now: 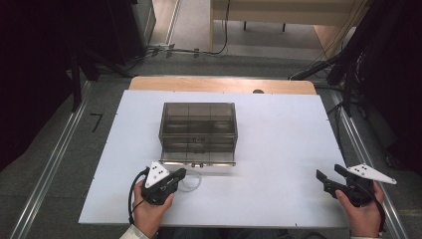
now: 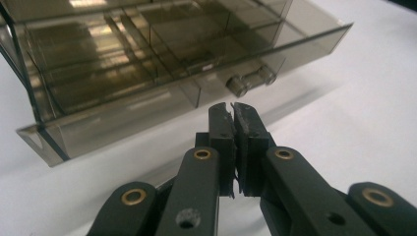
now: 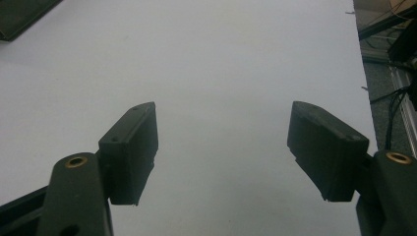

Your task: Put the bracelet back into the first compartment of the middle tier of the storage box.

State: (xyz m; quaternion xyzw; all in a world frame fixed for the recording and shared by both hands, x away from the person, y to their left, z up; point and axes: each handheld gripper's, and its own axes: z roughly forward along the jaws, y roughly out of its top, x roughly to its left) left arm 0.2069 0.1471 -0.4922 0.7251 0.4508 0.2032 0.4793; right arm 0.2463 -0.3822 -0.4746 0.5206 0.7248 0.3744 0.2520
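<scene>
Left gripper view has my left gripper [image 2: 233,109] pinched shut on nothing just short of the drawer's knob [image 2: 251,81], so pulling back now would leave the drawer [image 2: 147,105] where it sits.

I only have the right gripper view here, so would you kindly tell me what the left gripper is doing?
Observer: The left gripper is shut, with nothing between its pads, just short of the drawer handle.
Operator: Thank you; is that drawer open?
Observer: Yes, the bottom drawer of the smoky clear organiser box is pulled partly out.
Operator: And where does my right gripper sit on the table?
Observer: The right gripper, open, rests near the white board's right front corner.
</scene>
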